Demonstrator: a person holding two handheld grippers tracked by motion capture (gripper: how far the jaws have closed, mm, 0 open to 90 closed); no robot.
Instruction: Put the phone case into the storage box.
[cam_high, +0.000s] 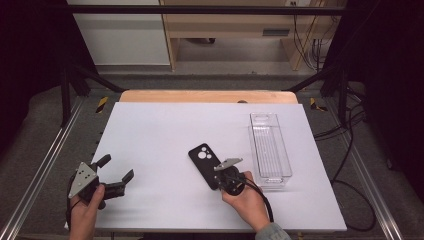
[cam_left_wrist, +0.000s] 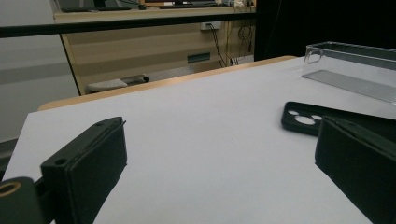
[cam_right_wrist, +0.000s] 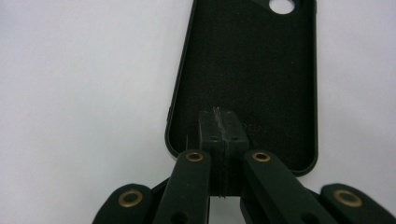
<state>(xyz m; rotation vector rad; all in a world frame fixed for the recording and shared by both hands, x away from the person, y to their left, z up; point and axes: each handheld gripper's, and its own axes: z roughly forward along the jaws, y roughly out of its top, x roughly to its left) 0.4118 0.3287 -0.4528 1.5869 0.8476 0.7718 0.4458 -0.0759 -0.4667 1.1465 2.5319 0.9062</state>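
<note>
- We take the flat black phone case (cam_high: 204, 165) with round camera holes as our landmark; it lies open side up on the white table sheet (cam_high: 165, 135), a little right of the sheet's middle and toward the near edge.
- Right of the case, near but apart, stands the long clear plastic tray (cam_high: 270, 150), running front to back; a strip of bare sheet separates the two.
- Left of the case the sheet lies bare all the way to our left gripper (cam_high: 116, 176), giving wide room on that side; behind the case bare sheet runs up to the wooden table edge (cam_high: 207, 96).
- In the left gripper view, the case (cam_left_wrist: 327, 120) shows ahead and to the right, partly behind the right jaw, with the tray (cam_left_wrist: 350, 70) beyond it.
- Our left gripper sits well apart from the case, near the sheet's near left corner; its jaws stand wide apart and hold nothing.
- Our right gripper (cam_high: 220, 175) is at the case's near end. In the right gripper view its jaws are pressed together (cam_right_wrist: 223, 128) over the case's inner face (cam_right_wrist: 247, 70); we cannot tell whether they pinch the rim or merely rest there.
</note>
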